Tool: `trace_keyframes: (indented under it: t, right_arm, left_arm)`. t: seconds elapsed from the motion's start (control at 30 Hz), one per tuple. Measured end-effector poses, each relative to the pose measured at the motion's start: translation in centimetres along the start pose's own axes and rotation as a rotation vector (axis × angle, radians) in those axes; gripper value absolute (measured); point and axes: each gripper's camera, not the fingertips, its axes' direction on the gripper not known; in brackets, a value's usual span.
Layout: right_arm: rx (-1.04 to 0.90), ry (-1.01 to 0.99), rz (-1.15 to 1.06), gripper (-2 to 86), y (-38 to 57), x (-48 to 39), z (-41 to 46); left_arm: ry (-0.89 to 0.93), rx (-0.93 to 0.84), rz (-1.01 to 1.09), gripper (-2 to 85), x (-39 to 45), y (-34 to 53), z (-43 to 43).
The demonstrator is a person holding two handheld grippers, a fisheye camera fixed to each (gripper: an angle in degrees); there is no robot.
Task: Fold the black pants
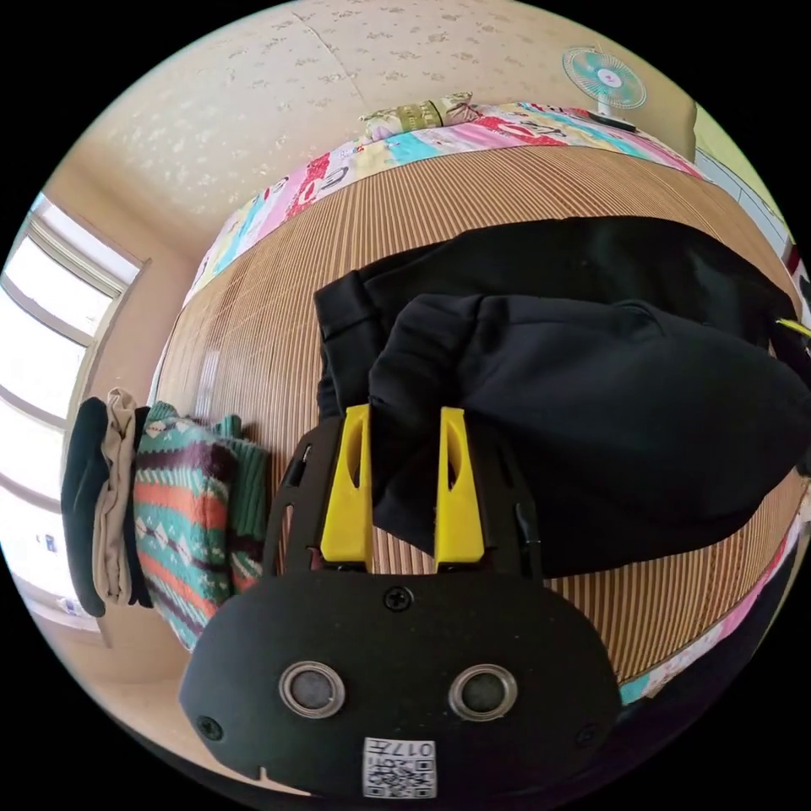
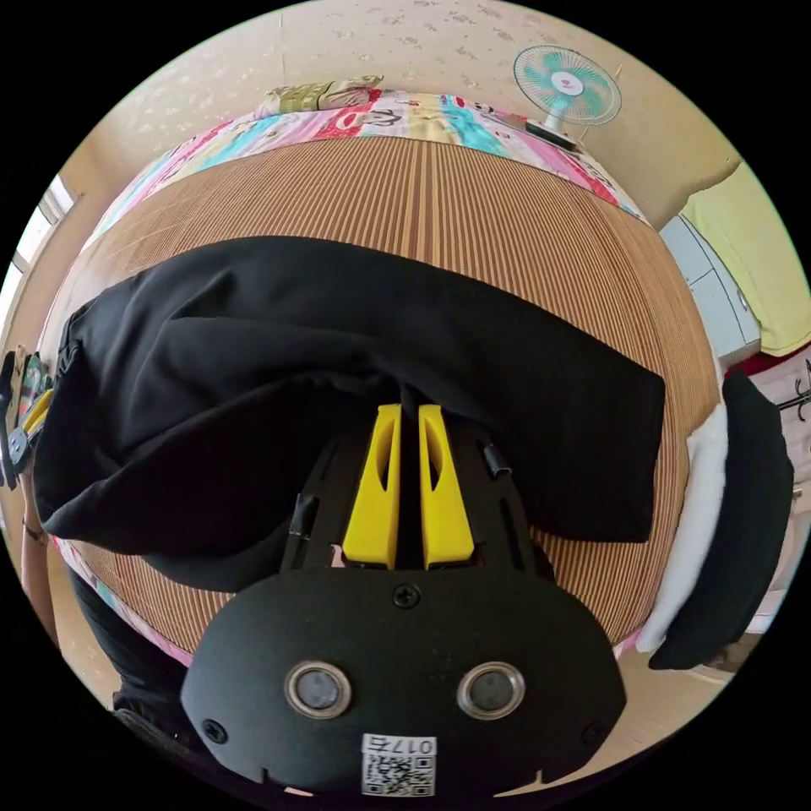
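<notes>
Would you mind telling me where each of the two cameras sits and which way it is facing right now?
Left gripper view: rides behind the left gripper, facing across the bamboo mat at the black pants; its yellow jaws stand apart around a fold.
Right gripper view: rides behind the right gripper, facing the pants toward the fan; its jaws are nearly closed on cloth, and a forearm shows.
Shared: pants, mat, fan.

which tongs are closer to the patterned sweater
Left. The left tongs work at the pants' cuff end, with the sweater just beside them. The right tongs pinch the pants farther along, toward the black and white pile.
</notes>
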Motion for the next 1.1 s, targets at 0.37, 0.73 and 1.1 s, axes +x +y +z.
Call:
trace_keyframes:
  t: [0.37,0.73,1.1]
  right_arm:
    - [0.706,-0.376,-0.08,4.4,23.8,11.4,-19.3]
    - [0.479,-0.746,0.659,8.1,43.1,25.9,-9.9]
    - [0.532,-1.101,0.671,12.1,39.4,29.3,-11.2]
  left_arm:
    - [0.701,0.364,-0.243,7.8,-20.2,16.2,-7.5]
    - [1.028,0.282,-0.839,20.0,-25.0,34.8,-6.0]
    - [1.214,0.507,-0.622,4.0,-29.9,27.3,-10.5]
